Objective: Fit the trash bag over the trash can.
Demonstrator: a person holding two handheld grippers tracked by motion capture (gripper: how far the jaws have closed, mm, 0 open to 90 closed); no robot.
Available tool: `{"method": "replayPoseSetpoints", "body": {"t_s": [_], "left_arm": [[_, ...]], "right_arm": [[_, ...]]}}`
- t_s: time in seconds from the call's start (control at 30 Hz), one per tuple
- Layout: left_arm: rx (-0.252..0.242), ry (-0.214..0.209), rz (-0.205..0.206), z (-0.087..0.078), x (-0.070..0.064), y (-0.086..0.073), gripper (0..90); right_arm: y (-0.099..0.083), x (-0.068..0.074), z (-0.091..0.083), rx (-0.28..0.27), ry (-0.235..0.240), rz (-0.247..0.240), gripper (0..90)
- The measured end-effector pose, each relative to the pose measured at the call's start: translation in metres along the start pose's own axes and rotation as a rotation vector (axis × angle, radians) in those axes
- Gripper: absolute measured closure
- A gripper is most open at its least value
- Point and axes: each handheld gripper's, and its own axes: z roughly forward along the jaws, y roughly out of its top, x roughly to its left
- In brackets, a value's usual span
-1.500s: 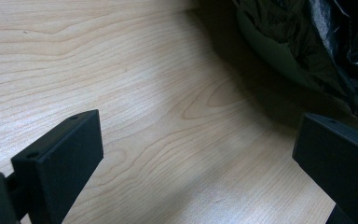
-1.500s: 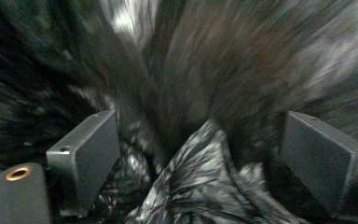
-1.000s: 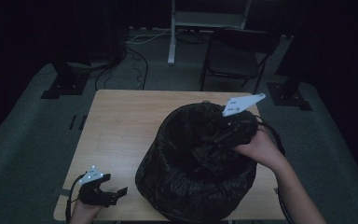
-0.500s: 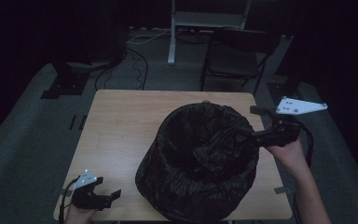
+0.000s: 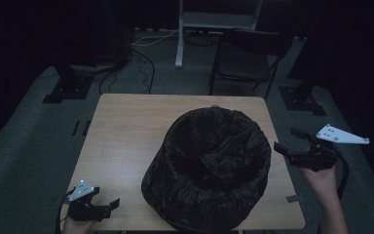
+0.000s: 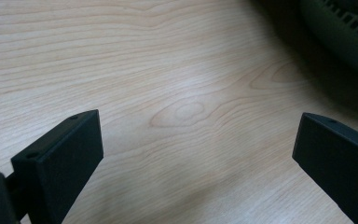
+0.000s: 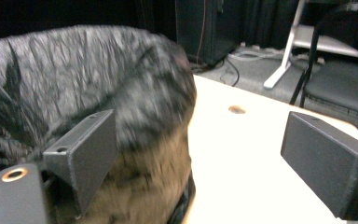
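Observation:
A round bin lined with a black plastic bag point(image 5: 213, 168) stands on the right half of the wooden table point(image 5: 126, 136). My right gripper point(image 5: 286, 140) is held open just past the table's right edge, beside the bin's rim and apart from it. In the right gripper view the crinkled bag point(image 7: 74, 79) rises at the left between and beyond the open jaws. Over the table's front left corner my left gripper point(image 5: 111, 207) is open and empty above bare wood point(image 6: 186, 93). The bin's base point(image 6: 345, 32) sits at the top right of that view.
A dark chair point(image 5: 246, 61) and a white stand point(image 5: 214, 22) are behind the table, with cables on the floor. Black stand bases point(image 5: 65, 90) sit on the carpet at both sides. A small knot point(image 7: 236, 109) marks the tabletop.
My right gripper has pulled out of the bag's rim and moved right, past the table edge, now open. The left gripper has slid a little toward the front edge.

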Motion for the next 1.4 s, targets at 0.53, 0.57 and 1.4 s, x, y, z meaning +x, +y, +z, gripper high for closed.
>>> {"method": "replayPoseSetpoints", "body": {"t_s": [0.53,0.57,1.4], "left_arm": [[-0.003,0.025,-0.02,0.0,0.004,-0.01,2.1],[-0.003,0.026,-0.019,0.0,0.004,-0.011,2.1],[-0.023,0.174,-0.008,0.003,0.006,-0.02,2.1]], "right_arm": [[-0.123,-0.015,0.018,0.018,-0.123,0.194,10.5],[-0.13,-0.015,0.018,0.008,-0.138,0.206,10.5],[-0.209,0.0,0.036,0.042,-0.305,0.184,10.6]]}}
